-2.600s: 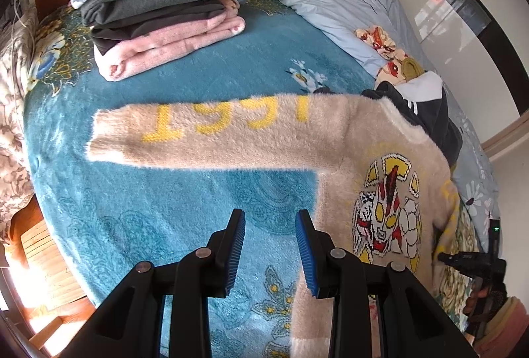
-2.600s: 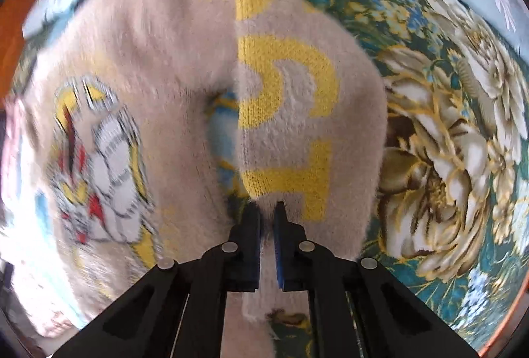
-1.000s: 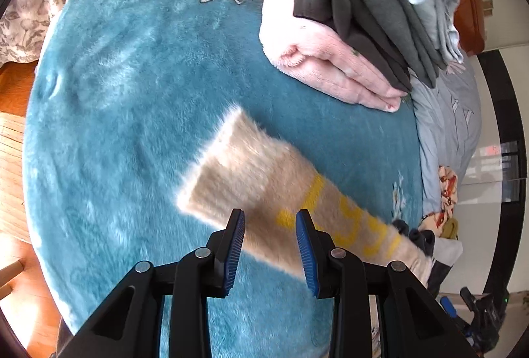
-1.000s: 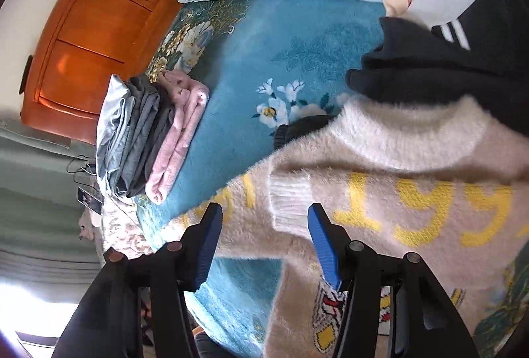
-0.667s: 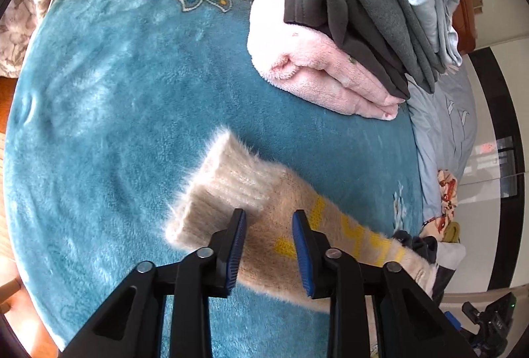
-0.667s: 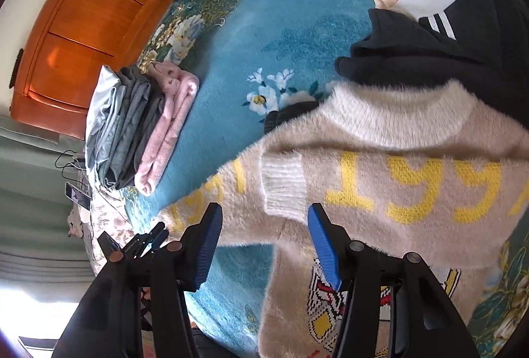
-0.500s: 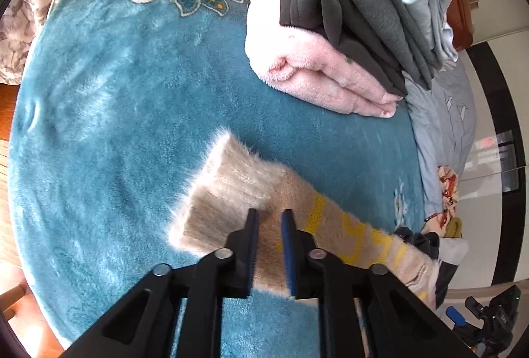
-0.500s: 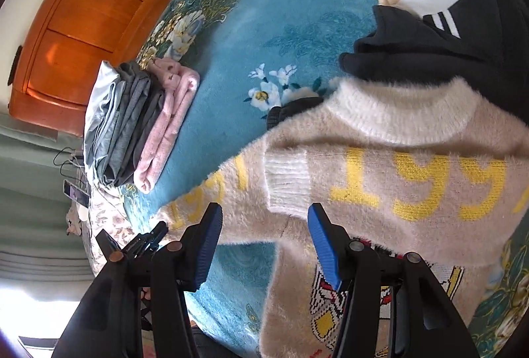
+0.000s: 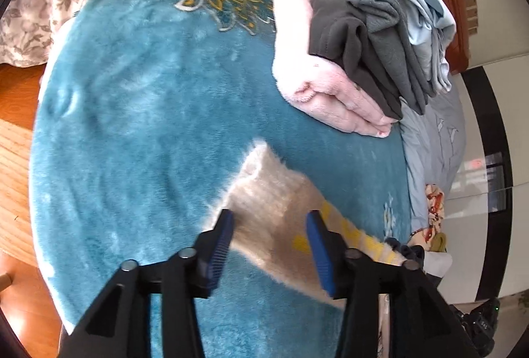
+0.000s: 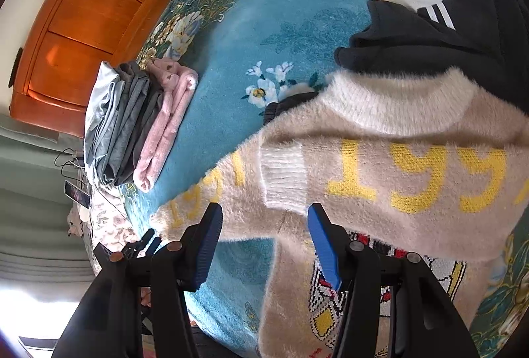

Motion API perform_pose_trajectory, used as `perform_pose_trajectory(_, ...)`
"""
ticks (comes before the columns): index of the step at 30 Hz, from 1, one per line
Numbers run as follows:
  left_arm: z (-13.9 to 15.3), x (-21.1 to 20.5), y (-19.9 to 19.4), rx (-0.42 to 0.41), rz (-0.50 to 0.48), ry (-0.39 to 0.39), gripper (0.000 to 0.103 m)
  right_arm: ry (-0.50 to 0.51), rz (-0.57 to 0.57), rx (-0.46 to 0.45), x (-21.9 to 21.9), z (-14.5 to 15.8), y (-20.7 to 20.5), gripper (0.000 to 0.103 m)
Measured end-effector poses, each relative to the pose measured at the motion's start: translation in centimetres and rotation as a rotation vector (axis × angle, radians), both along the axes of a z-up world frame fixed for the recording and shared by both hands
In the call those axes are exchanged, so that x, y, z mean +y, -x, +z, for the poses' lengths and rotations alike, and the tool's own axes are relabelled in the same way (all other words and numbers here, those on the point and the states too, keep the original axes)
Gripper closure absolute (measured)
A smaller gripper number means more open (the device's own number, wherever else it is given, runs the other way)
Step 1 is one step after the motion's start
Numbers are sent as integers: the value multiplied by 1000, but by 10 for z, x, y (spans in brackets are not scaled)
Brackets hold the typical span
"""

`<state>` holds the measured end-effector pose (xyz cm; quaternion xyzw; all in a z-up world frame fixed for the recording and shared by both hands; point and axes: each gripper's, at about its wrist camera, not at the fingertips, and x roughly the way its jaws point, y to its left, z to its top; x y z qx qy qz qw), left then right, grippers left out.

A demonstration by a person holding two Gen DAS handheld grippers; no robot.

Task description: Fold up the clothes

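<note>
- The left gripper point(image 9: 269, 234) stands with its jaws apart over the cuff end of the sweater's left sleeve point(image 9: 274, 212), which lies flat on the teal blanket point(image 9: 139, 126); the blue pads point(image 9: 222, 237) flank the fuzzy fabric without pressing it, so the sleeve is let go.
- Those jaws have just been opening: half a second back they were pinched nearly together on that same cuff, and now the cloth sits loose between them.
- The right gripper point(image 10: 264, 239) hangs released too (nothing clamped), hovering above the beige sweater point(image 10: 380, 166), where the other sleeve's white ribbed cuff point(image 10: 284, 179) is folded across the chest.
- Compared with a second ago, the right gripper's view is nearly the same; the left one has edged in closer along the sleeve.
- Writing: yellow knitted figures on the folded sleeve read "199", with a further figure cut off at the picture's edge; the letters on the left sleeve are too foreshortened to read.
- A folded stack point(image 10: 132, 126) of pink, grey and pale blue clothes sits well apart, near the wooden headboard point(image 10: 82, 27).
- A dark garment with white stripes point(image 10: 429, 37) lies just beyond the sweater's collar.
</note>
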<state>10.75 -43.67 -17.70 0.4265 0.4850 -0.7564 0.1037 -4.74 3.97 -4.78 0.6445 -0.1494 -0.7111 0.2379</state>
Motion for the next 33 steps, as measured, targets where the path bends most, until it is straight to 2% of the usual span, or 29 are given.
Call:
perform_pose_trajectory(3, -1, 7, 11, -21, -23, 17, 51, 4, -1, -2, -1, 1, 0, 48)
perform_pose_trajectory(4, -1, 9, 13, -24, -26, 25, 57, 4, 5, 1, -3, 2, -1, 48)
perform_pose_trajectory(5, 0, 12, 15, -29, -28, 32, 65, 4, 11, 4, -4, 3, -1, 48)
perform_pose_trajectory(6, -1, 15, 17, -41, -40, 33, 87, 5, 13, 5, -5, 4, -2, 48)
perform_pose_trajectory(7, -2, 19, 19, -58, -52, 41, 103, 6, 13, 5, -5, 4, -2, 48)
perform_pose_trajectory(10, 10, 33, 20, -38, -91, 101, 103, 13, 13, 7, -5, 6, -2, 48)
perform_pose_trajectory(13, 33, 47, 23, 17, -139, 142, 103, 27, 16, 15, -2, 10, -3, 48)
perform_pose_trajectory(21, 144, 93, 41, 257, -250, 234, 103, 107, -13, 30, 19, 17, -5, 48)
perform_pose_trajectory(23, 170, 107, 42, 314, -279, 236, 103, 127, -23, 35, 27, 19, -6, 48)
perform_pose_trajectory(25, 182, 115, 43, 345, -283, 222, 103, 147, -37, 41, 38, 21, -5, 48)
perform_pose_trajectory(27, 184, 117, 41, 330, -274, 238, 103, 168, -50, 48, 49, 23, -5, 48)
perform_pose_trajectory(30, 154, 95, 32, 253, -214, 213, 102, 185, -59, 54, 61, 24, -5, 48)
perform_pose_trajectory(33, 104, 58, 11, 110, -80, 189, 101, 194, -50, 61, 68, 22, -8, 48)
